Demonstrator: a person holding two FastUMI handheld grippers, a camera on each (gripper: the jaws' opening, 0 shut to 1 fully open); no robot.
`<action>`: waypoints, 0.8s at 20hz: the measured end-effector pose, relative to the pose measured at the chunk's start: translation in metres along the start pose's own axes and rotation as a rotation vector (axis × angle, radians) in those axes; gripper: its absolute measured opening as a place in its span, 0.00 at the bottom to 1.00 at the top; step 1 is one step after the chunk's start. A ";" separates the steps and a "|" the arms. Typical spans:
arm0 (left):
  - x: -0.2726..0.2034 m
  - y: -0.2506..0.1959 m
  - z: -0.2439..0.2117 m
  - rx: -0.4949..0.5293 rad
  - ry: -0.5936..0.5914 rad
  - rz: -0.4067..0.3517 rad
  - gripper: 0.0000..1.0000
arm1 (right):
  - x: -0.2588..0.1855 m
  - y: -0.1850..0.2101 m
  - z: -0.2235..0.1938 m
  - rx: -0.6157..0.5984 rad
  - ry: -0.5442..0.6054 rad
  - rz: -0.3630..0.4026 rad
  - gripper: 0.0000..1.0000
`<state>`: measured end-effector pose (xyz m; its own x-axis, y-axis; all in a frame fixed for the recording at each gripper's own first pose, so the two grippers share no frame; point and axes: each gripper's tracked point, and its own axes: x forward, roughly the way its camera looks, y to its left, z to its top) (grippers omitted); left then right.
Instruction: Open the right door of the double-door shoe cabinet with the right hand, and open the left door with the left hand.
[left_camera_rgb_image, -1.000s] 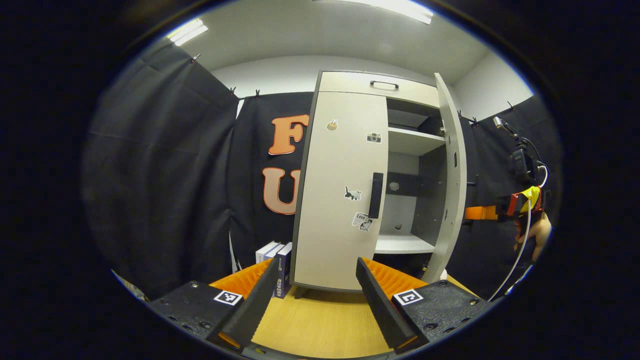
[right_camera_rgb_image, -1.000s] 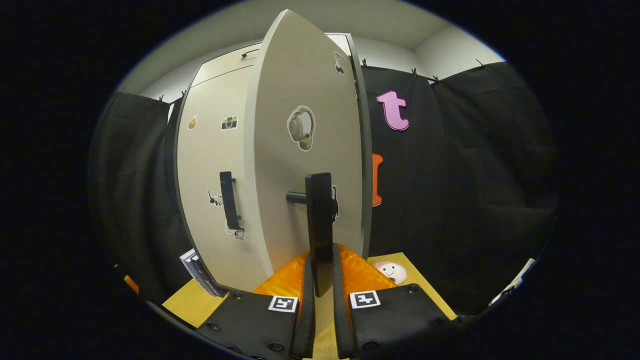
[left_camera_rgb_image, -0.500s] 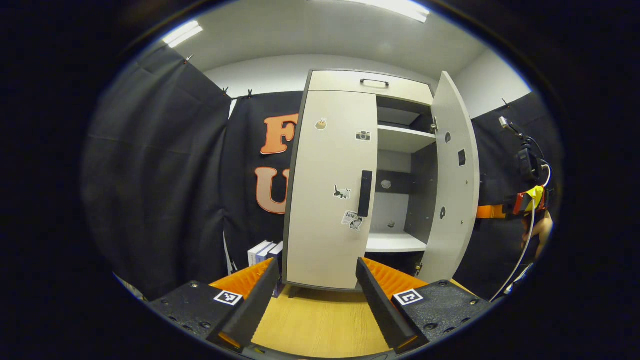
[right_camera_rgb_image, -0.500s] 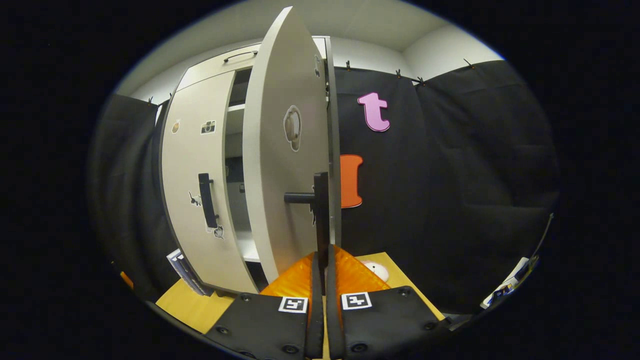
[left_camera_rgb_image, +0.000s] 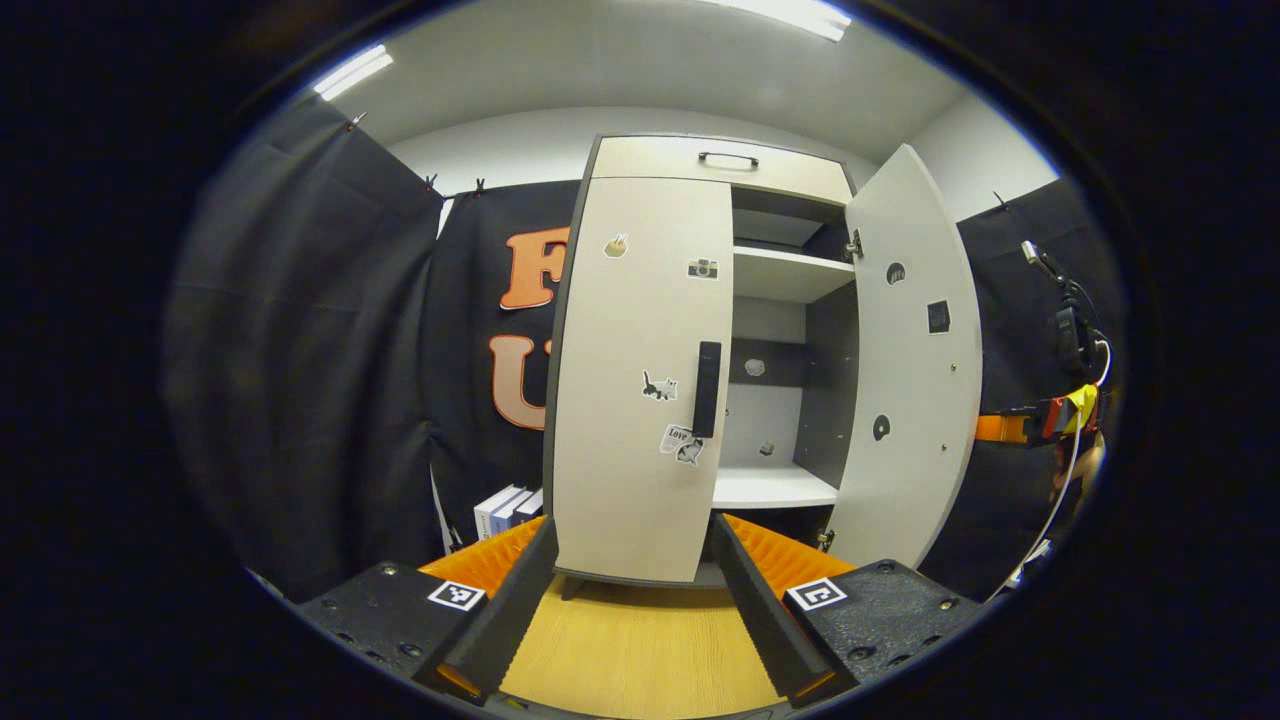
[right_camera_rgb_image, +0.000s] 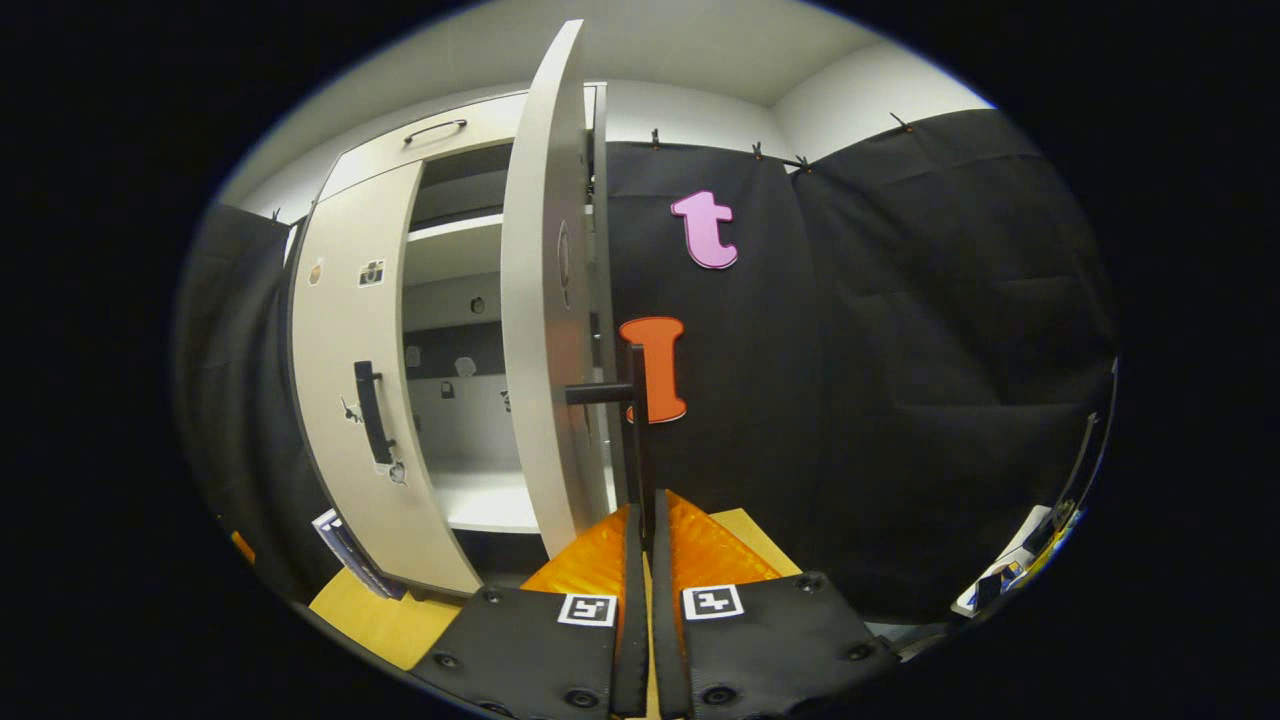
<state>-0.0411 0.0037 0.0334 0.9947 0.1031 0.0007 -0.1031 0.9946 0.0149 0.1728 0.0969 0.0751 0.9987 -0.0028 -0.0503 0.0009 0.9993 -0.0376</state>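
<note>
The pale shoe cabinet (left_camera_rgb_image: 720, 160) stands on a wooden top. Its left door (left_camera_rgb_image: 640, 380) is closed, with a dark upright handle (left_camera_rgb_image: 707, 388) and several stickers. My left gripper (left_camera_rgb_image: 633, 535) is open, low in front of that door, well short of the handle. The right door (left_camera_rgb_image: 915, 370) stands wide open, baring the shelves (left_camera_rgb_image: 775, 488). In the right gripper view this door (right_camera_rgb_image: 545, 330) is seen almost edge-on, and my right gripper (right_camera_rgb_image: 641, 512) is shut on its dark handle (right_camera_rgb_image: 636, 420). The left gripper view also catches the right gripper (left_camera_rgb_image: 1040, 420) and a hand (left_camera_rgb_image: 1085, 465) beyond the open door.
Several books (left_camera_rgb_image: 505, 508) stand against the cabinet's left side. The wooden top (left_camera_rgb_image: 640, 650) stretches from my left gripper to the cabinet's foot. Black cloth walls close in on both sides. Small items (right_camera_rgb_image: 1010, 585) lie low at the far right in the right gripper view.
The right door has swung further open, drawn by my right gripper on its handle. More of the shelves shows. My left gripper has stayed open and shifted slightly relative to the left door.
</note>
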 end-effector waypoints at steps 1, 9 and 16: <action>0.002 -0.002 0.000 0.001 0.000 -0.002 0.94 | -0.001 0.003 0.000 0.007 0.005 0.013 0.11; 0.028 -0.010 0.001 0.011 0.015 -0.023 0.94 | -0.012 -0.003 -0.001 0.022 0.007 0.009 0.04; 0.094 -0.031 0.023 0.011 -0.014 -0.066 0.94 | -0.016 -0.009 -0.006 0.011 0.014 -0.016 0.73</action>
<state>0.0555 -0.0182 0.0556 0.9992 0.0370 0.0136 -0.0373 0.9990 0.0263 0.1570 0.0881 0.0707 0.9978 -0.0188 -0.0640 0.0170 0.9995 -0.0276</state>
